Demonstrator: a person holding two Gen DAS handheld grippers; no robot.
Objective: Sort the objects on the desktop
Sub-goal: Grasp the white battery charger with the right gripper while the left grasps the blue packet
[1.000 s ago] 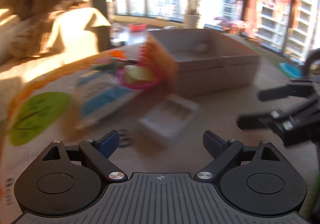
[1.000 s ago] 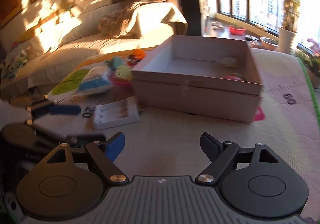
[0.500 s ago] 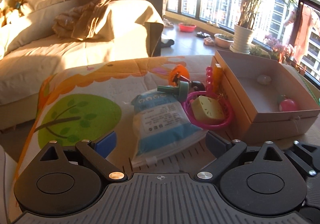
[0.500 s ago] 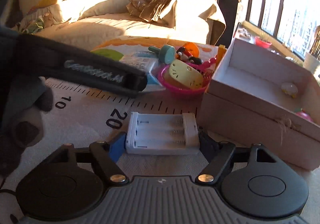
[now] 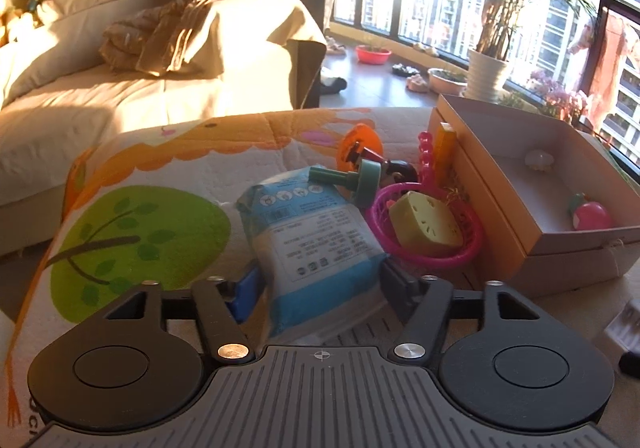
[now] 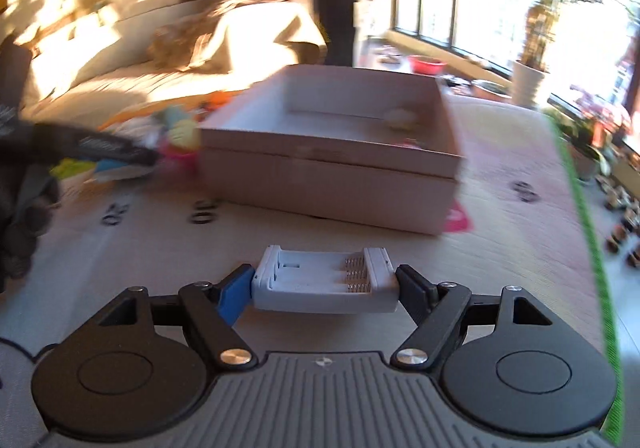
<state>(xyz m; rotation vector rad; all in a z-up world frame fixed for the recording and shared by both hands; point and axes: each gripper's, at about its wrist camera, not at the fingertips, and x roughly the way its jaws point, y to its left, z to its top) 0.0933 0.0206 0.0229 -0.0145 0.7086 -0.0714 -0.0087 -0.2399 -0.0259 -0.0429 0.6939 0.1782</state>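
White battery holder (image 6: 326, 280) is clamped btw right gripper (image 6: 325, 286) jaws; blue pouch (image 5: 316, 248) sits btw left gripper (image 5: 320, 288) jaws, grip can't be told. Holder could get dropped short of box (image 6: 332, 167) w/ fast swing.

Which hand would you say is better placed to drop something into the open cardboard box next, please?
Right: its tongs already clamp the white plastic battery holder, lifted and facing the open cardboard box.

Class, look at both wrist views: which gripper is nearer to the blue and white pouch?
Left. The left gripper has its fingers on either side of the blue and white pouch. The right gripper holds the white battery case, away beside the cardboard box.
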